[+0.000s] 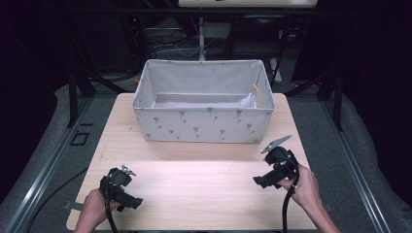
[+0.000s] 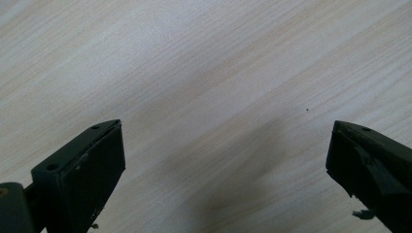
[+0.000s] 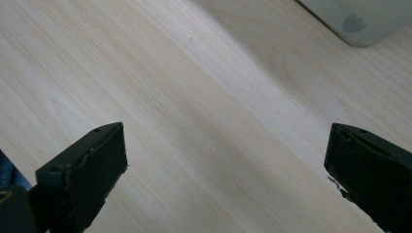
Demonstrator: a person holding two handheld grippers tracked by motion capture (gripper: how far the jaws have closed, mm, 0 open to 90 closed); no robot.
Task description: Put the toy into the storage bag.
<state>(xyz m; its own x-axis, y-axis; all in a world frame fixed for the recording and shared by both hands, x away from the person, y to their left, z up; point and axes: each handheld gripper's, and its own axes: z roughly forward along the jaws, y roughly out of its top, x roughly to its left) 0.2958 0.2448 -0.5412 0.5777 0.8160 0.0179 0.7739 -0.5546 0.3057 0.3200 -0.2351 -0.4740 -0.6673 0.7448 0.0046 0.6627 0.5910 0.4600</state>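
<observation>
Grey fabric bin (image 1: 204,124) sits at the far middle of the wooden table (image 1: 194,184). Near edge: left gripper (image 1: 133,204) and right gripper (image 1: 257,180) held well apart, both jaws spread wide, gripping nothing, above bare wood.

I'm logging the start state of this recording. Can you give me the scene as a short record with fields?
surface: light wooden table
container: grey fabric storage bin with a small dark print, upright at the table's far side
bin contents: something pale and crumpled at the bottom right; cannot tell what
left gripper: open, over bare wood near the front left, holding nothing
right gripper: open, over bare wood near the front right, holding nothing
</observation>
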